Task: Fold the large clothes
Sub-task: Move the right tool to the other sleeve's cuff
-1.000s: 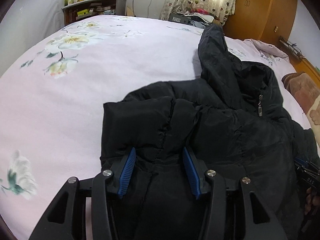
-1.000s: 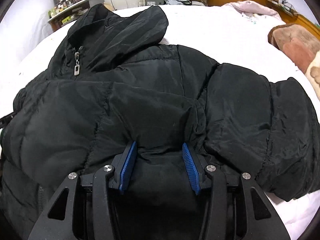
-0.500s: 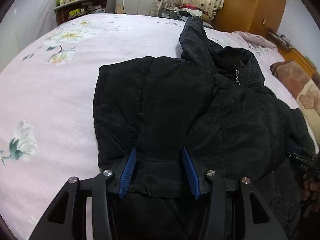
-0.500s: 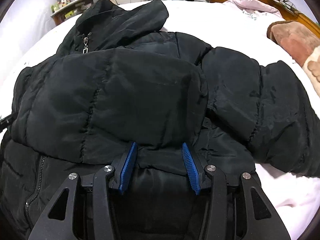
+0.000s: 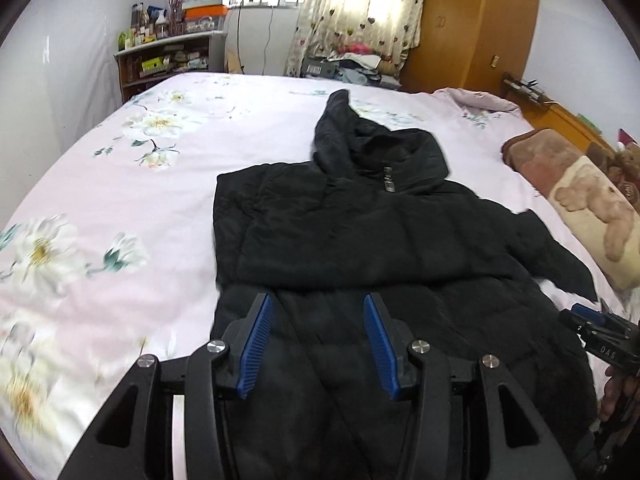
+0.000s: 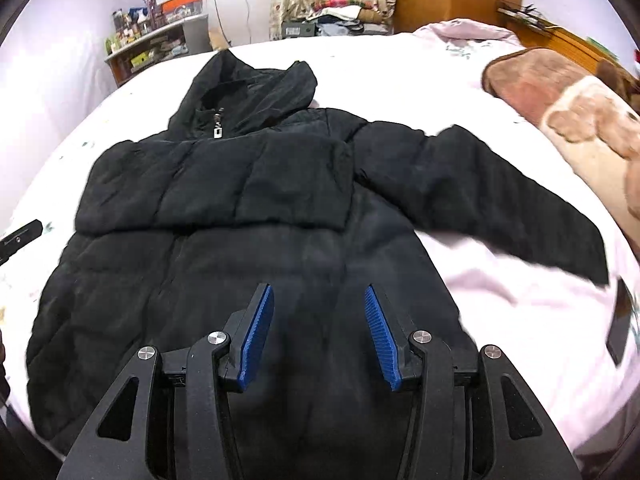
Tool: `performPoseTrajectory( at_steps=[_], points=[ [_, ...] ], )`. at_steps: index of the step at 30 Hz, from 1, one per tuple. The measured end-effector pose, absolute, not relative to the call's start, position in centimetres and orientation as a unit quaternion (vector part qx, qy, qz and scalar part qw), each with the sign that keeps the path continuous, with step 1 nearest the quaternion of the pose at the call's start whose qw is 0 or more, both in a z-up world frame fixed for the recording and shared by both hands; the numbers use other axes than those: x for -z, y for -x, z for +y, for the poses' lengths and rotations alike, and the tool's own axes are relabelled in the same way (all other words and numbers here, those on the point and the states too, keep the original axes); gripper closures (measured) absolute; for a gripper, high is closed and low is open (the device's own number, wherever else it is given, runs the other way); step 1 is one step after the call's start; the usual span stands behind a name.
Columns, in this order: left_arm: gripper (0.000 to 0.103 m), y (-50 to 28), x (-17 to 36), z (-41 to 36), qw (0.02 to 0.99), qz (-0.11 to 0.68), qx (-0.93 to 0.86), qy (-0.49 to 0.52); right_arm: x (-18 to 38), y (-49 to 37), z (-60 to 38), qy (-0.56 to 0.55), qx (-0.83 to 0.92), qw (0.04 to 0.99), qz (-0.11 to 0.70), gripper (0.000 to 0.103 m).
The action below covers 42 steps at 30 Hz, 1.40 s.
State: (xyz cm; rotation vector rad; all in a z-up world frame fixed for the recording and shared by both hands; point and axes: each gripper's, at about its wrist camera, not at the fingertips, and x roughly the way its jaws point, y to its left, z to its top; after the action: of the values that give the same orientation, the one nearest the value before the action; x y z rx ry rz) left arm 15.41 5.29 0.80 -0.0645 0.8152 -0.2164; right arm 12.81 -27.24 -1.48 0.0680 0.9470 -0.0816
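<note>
A black hooded puffer jacket (image 5: 360, 248) lies front up on the bed, hood pointing away. One sleeve is folded flat across its chest (image 6: 224, 184). The other sleeve (image 6: 480, 192) stretches out to the right over the sheet. My left gripper (image 5: 318, 340) is open and empty, raised over the jacket's lower left part. My right gripper (image 6: 318, 332) is open and empty above the jacket's lower middle. The right gripper also shows at the right edge of the left wrist view (image 5: 604, 340).
The bed has a pink floral sheet (image 5: 100, 208). A brown and cream bear blanket (image 5: 580, 200) lies at the right. A dark phone (image 6: 620, 324) lies on the sheet at right. Shelves (image 5: 168, 60) and a wooden wardrobe (image 5: 472, 20) stand beyond the bed.
Both grippers let go of the folded sleeve, which now lies across the chest. Both pulled back and up, away from the jacket.
</note>
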Motion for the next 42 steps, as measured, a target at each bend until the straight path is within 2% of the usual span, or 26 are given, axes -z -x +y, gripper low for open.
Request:
performPoseTrajectory(
  at_steps=[10, 19, 30, 35, 42],
  points=[
    [0.053, -6.5, -2.9, 3.8, 0.908, 0.397, 0.129, 0.03, -1.9, -3.0, -26.5, -0.052, 0.033, 0.899, 0.434, 0.054],
    [0.053, -4.1, -4.0, 2.9, 0.909, 0.392, 0.134, 0.032, -3.4, 0.2, -27.3, -0.068, 0.029, 0.904, 0.421, 0.054],
    [0.053, -6.8, -3.3, 1.1, 0.908, 0.399, 0.13, 0.02, -2.5, -1.2, -32.5, -0.104, 0.071, 0.899, 0.419, 0.054],
    [0.053, -9.8, -2.7, 0.3, 0.908, 0.399, 0.123, 0.014, -1.2, -2.9, -36.5, -0.135, 0.101, 0.892, 0.42, 0.048],
    [0.052, -15.0, -1.5, -0.6, 0.911, 0.397, 0.112, 0.009, 1.9, -7.1, -43.2, -0.174, 0.154, 0.872, 0.43, 0.048]
  ],
)
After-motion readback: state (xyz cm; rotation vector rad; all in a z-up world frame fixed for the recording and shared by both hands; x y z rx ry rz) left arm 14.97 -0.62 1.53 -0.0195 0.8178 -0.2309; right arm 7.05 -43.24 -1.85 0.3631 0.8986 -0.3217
